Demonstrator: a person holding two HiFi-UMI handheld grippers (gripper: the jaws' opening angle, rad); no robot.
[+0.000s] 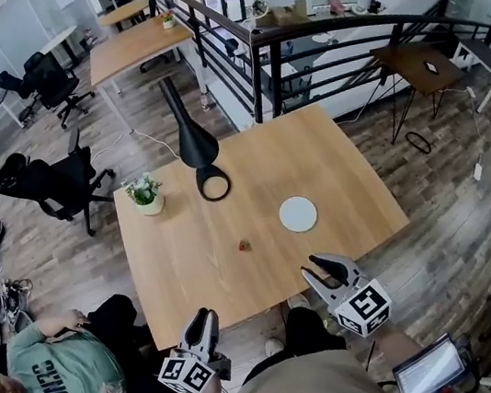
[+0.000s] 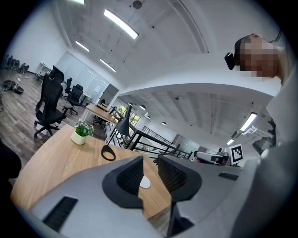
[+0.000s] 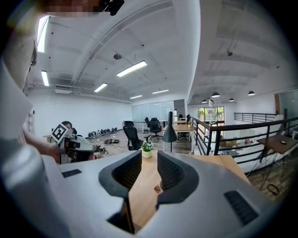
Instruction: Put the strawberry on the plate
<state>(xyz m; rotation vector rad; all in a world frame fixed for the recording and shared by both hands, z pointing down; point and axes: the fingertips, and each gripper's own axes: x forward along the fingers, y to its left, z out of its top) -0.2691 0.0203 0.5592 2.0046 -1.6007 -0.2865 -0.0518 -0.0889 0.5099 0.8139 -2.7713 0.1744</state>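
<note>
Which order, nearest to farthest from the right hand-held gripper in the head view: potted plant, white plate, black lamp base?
1. White plate, just ahead of the right hand-held gripper.
2. Black lamp base, mid-table, farther back.
3. Potted plant, far left corner.

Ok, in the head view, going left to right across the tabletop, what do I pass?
Potted plant → black lamp's ring base → strawberry → white plate.
</note>
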